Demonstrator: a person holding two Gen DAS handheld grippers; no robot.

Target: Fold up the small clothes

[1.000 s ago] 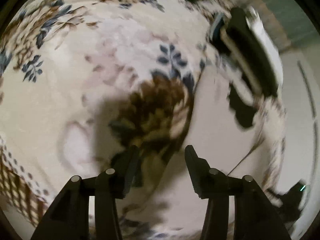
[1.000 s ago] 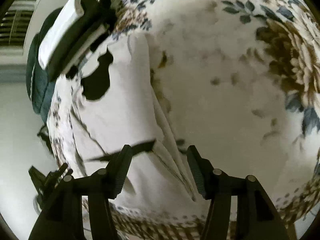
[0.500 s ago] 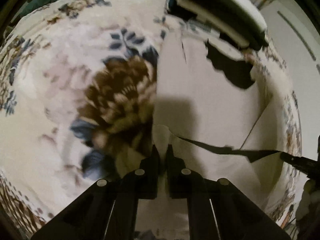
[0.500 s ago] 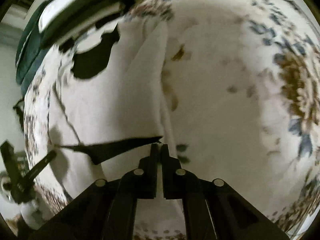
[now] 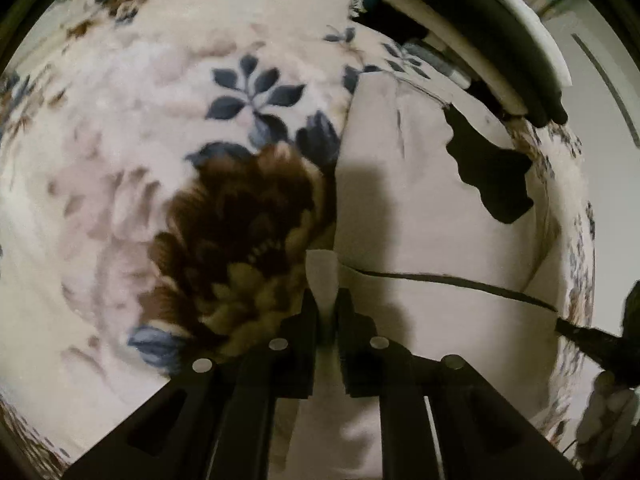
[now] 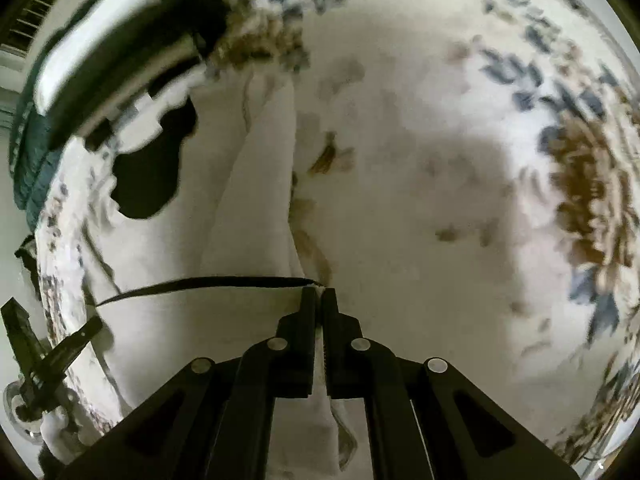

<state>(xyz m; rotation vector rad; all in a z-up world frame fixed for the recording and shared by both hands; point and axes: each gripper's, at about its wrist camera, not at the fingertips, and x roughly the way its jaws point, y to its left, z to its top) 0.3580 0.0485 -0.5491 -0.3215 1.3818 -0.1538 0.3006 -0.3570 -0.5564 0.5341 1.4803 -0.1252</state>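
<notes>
Left wrist view: our left gripper (image 5: 329,300) pinches the white garment (image 5: 416,200); our right gripper (image 6: 319,294) pinches its other corner above the floral blanket (image 6: 440,160).

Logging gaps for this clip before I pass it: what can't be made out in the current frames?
- White garment: its near end is hidden under both claws, so its type and fold state are unclear.
- Stack of folded clothes: motion-blurred in the right wrist view, cut by the top edge in the left wrist view.
- Left claw and right claw: how much cloth each pinches is hidden behind the fingers.
</notes>
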